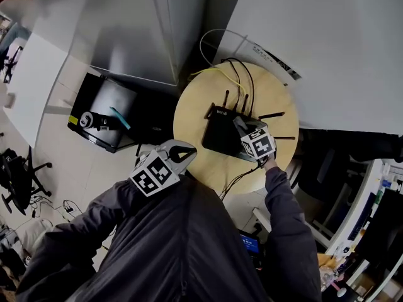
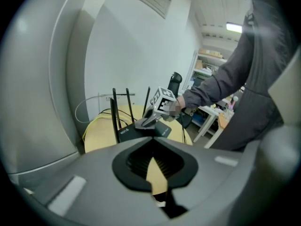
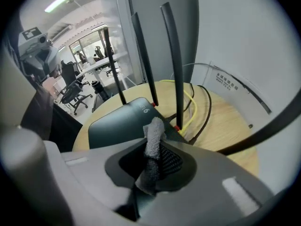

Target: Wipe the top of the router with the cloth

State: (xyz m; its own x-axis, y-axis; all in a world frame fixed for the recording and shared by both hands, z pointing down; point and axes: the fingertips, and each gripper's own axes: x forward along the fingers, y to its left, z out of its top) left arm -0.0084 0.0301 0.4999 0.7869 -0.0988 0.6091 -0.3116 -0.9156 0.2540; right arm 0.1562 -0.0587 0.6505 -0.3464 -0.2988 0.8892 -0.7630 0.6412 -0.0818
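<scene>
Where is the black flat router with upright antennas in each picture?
Head view: black flat router, centre right.
Left gripper view: router, centre, mid-distance.
Right gripper view: router, left of centre, close up.
Shared landmark: the round wooden table beneath it.

Person in dark grey jacket point(image 1: 189, 250), long sleeves point(image 1: 284, 225), lower centre of frame.
Left gripper point(image 1: 180, 152) and right gripper point(image 1: 241, 126): pale grey shells, black jaw recesses, white cubes point(image 1: 153, 175) with black square markers.

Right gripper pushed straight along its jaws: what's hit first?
Most likely the router's top, just beyond the cloth pinched in the right gripper; the antennas stand further back. Exact gap is hard to judge.
</scene>
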